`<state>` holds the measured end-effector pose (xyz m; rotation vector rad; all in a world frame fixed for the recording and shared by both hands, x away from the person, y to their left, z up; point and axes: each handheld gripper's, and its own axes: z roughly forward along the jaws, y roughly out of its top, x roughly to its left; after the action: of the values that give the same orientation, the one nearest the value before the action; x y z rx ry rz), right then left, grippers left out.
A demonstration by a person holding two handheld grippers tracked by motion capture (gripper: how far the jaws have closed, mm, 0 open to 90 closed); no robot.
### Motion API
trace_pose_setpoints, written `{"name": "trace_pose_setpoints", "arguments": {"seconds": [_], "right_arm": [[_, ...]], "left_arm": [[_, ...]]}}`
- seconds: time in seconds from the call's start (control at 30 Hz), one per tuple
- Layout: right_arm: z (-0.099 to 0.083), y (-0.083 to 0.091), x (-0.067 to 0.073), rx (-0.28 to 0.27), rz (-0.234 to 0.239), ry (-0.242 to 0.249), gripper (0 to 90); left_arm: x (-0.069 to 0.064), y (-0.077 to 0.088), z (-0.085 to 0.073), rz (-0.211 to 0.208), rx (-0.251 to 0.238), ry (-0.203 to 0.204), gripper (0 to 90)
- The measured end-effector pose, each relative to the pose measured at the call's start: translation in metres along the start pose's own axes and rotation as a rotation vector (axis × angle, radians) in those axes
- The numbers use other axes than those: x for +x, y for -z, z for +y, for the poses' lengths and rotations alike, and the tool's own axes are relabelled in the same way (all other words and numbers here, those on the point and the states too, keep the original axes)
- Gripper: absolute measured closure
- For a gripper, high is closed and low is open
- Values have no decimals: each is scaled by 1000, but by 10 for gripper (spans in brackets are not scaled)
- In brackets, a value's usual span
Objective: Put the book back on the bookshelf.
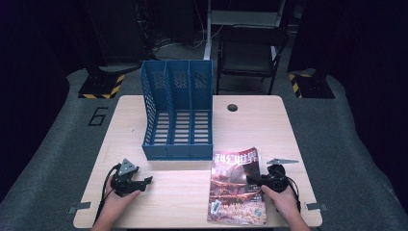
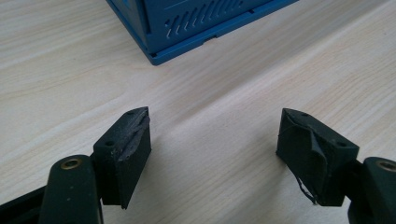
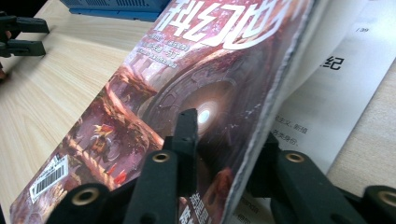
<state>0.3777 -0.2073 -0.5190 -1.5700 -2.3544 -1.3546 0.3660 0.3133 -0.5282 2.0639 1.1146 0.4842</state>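
A magazine [image 1: 236, 197] with a reddish cover lies on the wooden table [image 1: 183, 202] at the front right. In the right gripper view its cover and front pages [image 3: 187, 70] are raised off the lower pages [image 3: 322, 107]. My right gripper [image 1: 255, 180] reaches in from the magazine's right edge. One jaw is over the cover and the other under the raised pages [image 3: 229, 130], with a gap still showing, so it is open. My left gripper [image 1: 146, 181] rests open on the bare table at the front left, with nothing between its jaws [image 2: 215, 126].
A blue three-slot file rack [image 1: 178, 115] stands on the table behind both grippers, its front corner [image 2: 196, 23] close ahead of the left gripper. A cable hole [image 1: 233, 107] sits at the back. A dark chair [image 1: 250, 53] stands beyond the table.
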Motion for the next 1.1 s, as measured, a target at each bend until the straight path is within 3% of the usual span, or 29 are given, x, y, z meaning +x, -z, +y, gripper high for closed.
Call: {"name": "trace_pose_setpoints", "arguments": {"seconds": [0.27, 0.4, 0.43, 0.5, 0.53, 0.83, 1.1], "right_arm": [[1, 2, 3, -19, 2, 17, 839], [0, 2, 9, -18, -33, 49, 873], [1, 2, 11, -20, -47, 81, 876], [1, 3, 14, -20, -64, 100, 880], [1, 3, 15, -29, -66, 103, 882], [0, 6, 15, -61, -50, 79, 885], [-2, 10, 22, -100, -63, 118, 885]], "left_arm": [[-6, -2, 2, -20, 3, -4, 260], [-8, -3, 2, -22, -4, -5, 259], [-8, -3, 2, -24, 0, -9, 258], [-9, -4, 2, -27, -15, -6, 258], [-9, -3, 3, -34, 2, -9, 258], [-13, -5, 5, -73, -12, 17, 249], [-19, -6, 6, -88, -4, 6, 243]]}}
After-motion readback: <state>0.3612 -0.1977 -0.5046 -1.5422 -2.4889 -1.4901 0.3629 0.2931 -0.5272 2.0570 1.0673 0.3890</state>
